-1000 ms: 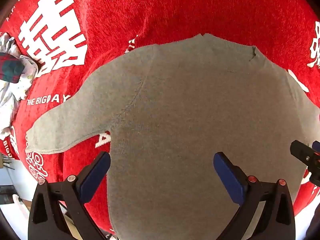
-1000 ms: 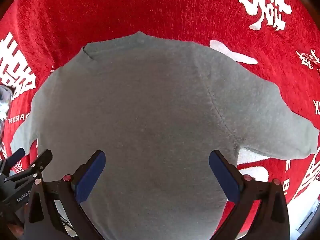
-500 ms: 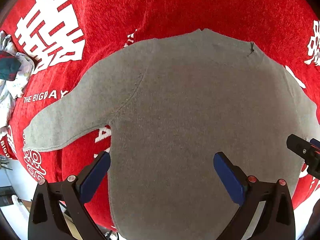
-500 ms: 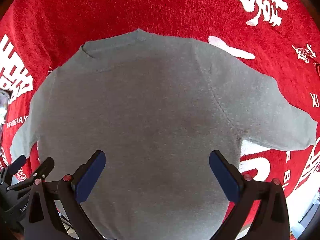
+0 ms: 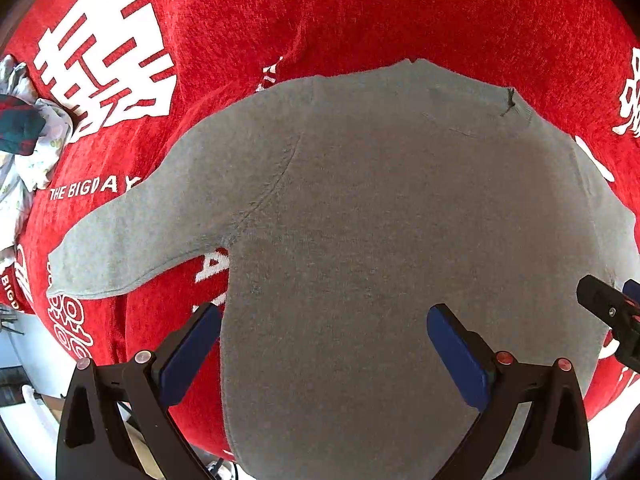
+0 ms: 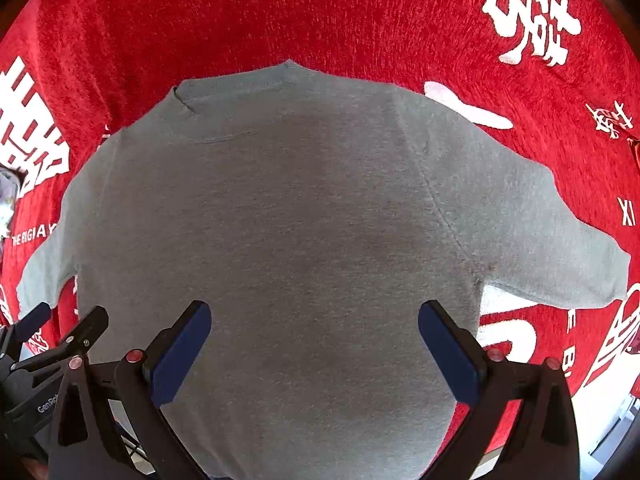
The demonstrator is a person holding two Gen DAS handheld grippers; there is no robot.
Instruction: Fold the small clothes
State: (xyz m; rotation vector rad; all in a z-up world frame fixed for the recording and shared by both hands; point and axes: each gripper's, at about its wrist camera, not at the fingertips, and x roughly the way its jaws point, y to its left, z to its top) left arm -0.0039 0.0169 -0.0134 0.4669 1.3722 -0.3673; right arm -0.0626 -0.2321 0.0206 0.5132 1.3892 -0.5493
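A small grey sweater [image 5: 380, 220] lies flat and spread out on a red cloth with white lettering [image 5: 320, 12], collar at the far side, sleeves out to both sides. It also fills the right wrist view [image 6: 280, 220]. My left gripper [image 5: 324, 344] is open and empty above the sweater's lower left part. My right gripper [image 6: 314, 344] is open and empty above the lower right part. The right gripper's tip [image 5: 612, 312] shows at the right edge of the left wrist view; the left gripper [image 6: 52, 344] shows at the lower left of the right wrist view.
A pile of other small clothes [image 5: 24, 144] lies at the far left on the red cloth [image 6: 320, 12]. The sweater's hem hangs near the table's front edge, with floor and clutter below [image 5: 24, 400].
Both grippers have drawn slightly nearer the sweater, which looks a bit larger and lower in both views. The sweater has not moved. Both stay open.
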